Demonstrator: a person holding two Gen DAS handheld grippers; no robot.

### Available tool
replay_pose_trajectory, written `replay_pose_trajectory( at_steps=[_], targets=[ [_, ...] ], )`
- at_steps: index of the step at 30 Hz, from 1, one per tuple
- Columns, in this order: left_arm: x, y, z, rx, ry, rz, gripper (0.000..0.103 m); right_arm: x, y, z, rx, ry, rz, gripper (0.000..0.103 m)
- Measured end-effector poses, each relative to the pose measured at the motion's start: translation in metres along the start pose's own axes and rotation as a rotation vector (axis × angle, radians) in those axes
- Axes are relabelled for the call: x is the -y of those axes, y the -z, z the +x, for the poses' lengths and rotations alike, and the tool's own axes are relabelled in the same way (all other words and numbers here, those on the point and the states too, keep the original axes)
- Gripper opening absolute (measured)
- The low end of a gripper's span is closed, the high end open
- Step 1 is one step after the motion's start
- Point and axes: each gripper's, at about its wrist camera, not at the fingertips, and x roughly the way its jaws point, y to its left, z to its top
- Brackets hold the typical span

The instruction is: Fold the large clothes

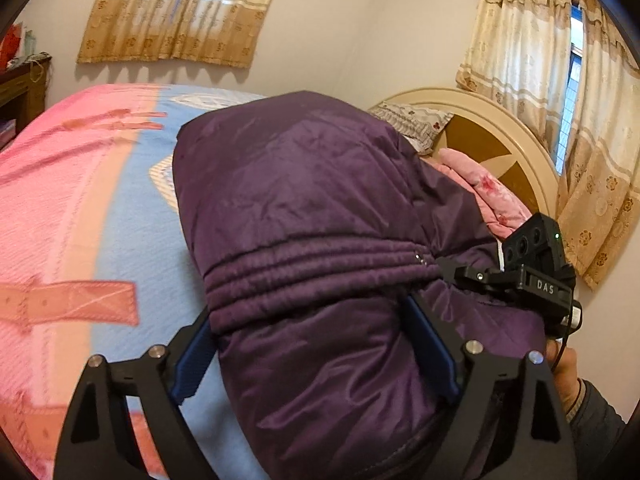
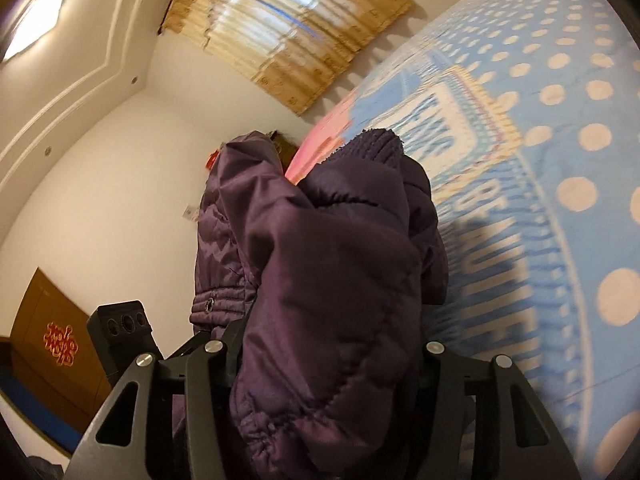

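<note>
A padded purple jacket [image 1: 304, 208] lies bundled over the bed, its gathered waistband [image 1: 320, 268] running across the left wrist view. My left gripper [image 1: 310, 308] straddles the bundle, both blue pads [image 1: 192, 360] pressed against its sides. My right gripper's black body [image 1: 528, 276] sits at the jacket's right end, with a hand [image 1: 564, 364] behind it. In the right wrist view the purple jacket [image 2: 332, 280] fills the space between the right gripper's [image 2: 328, 320] jaws and hides its fingertips. The camera is rolled hard to one side. The left gripper's body [image 2: 120, 328] shows at lower left.
The bed has a sheet [image 1: 72, 208] of pink and blue, with dots and lettering [image 2: 560, 160]. A pink quilt [image 1: 492, 196] and a pillow [image 1: 412, 120] lie by the round headboard [image 1: 500, 148]. Curtains [image 1: 524, 48] hang behind it. A wooden cabinet [image 1: 20, 92] stands far left.
</note>
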Motion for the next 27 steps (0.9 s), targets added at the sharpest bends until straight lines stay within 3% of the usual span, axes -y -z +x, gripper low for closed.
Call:
replay_pose_trajectory(
  at_steps=[10, 27],
  targets=[
    [-0.027, 0.010, -0.056, 0.060, -0.161, -0.009, 0.090, -0.052, 0.024, 0.062, -0.115, -0.125, -0.042, 0.054],
    [-0.106, 0.024, -0.127, 0.136, -0.418, -0.135, 0.090, -0.151, 0.039, 0.233, -0.349, -0.284, -0.114, 0.054]
  ],
)
